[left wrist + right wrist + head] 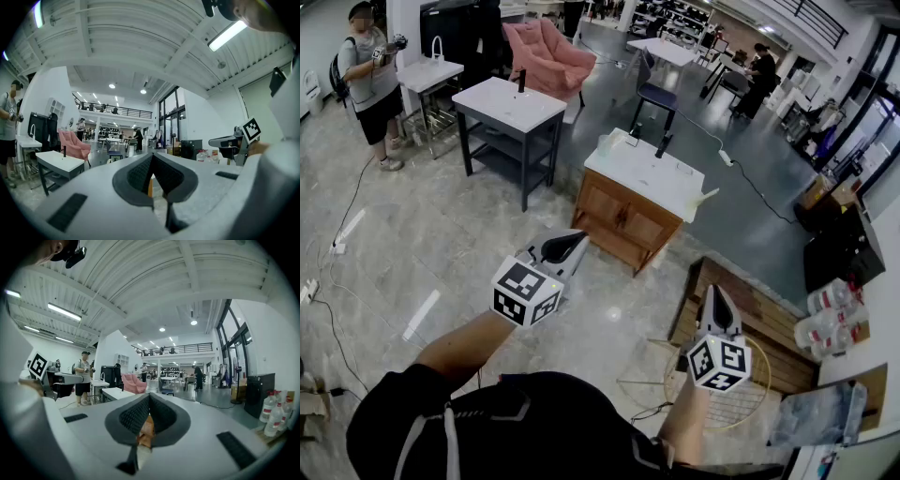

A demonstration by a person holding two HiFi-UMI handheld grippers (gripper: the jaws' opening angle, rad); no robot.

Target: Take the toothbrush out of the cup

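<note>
Standing on a grey polished floor (441, 234), a wooden cabinet (623, 220) with a white top sits ahead of the person, well apart from both grippers. The left gripper (570, 244) and right gripper (715, 298) point level toward it, each with jaws pressed together on nothing. A small pale cup-like thing (607, 143) stands at the top's far left corner. The toothbrush, its direction and the contents are too small to tell.

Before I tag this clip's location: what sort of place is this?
Probably a big open showroom or test hall: a wooden sink cabinet and a dark-framed one stand loose on polished floor, plus a mezzanine railing.
</note>
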